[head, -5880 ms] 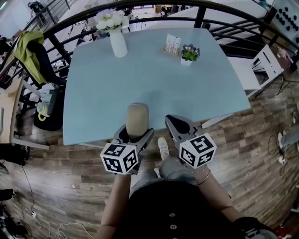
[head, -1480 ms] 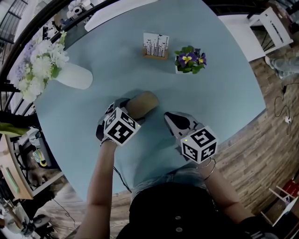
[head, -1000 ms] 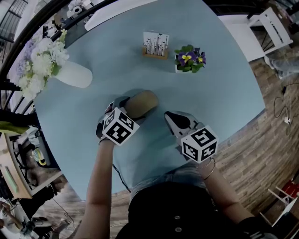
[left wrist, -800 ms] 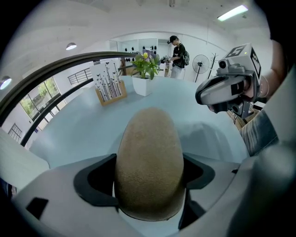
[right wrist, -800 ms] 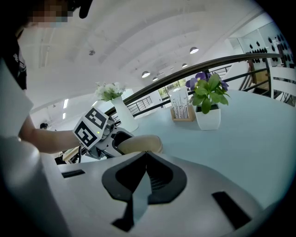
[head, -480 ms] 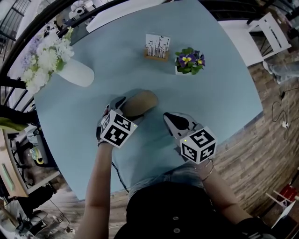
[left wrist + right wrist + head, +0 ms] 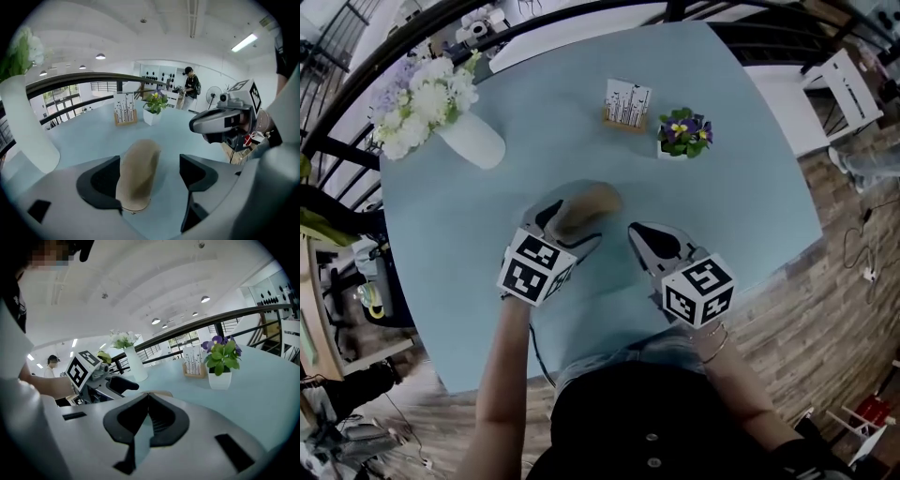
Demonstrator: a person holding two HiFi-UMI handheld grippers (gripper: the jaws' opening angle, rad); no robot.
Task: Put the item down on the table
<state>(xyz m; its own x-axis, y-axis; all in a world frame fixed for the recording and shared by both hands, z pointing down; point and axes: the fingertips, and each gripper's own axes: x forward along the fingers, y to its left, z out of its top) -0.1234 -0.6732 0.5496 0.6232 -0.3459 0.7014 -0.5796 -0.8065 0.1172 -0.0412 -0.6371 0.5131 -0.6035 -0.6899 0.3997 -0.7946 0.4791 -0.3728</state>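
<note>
The item, a beige rounded pouch-like thing [image 7: 586,204], lies on the light blue table [image 7: 750,187]. My left gripper [image 7: 572,227] stands open around it. In the left gripper view the item [image 7: 138,171] rests against the left-hand jaw, with a clear gap to the right-hand jaw, and the left gripper [image 7: 149,174] no longer squeezes it. My right gripper [image 7: 637,232] hovers just right of the item, shut and empty. In its own view the right gripper [image 7: 146,397] shows its jaws pressed together.
A white vase of flowers [image 7: 473,141] stands at the far left. A wooden card holder [image 7: 628,101] and a small potted pansy [image 7: 682,133] stand at the back. The table's near edge runs close under both grippers. A person [image 7: 190,86] stands far off.
The left gripper's jaws have parted from the item, and its marker cube has drawn back a little toward me. The right gripper has stayed in place.
</note>
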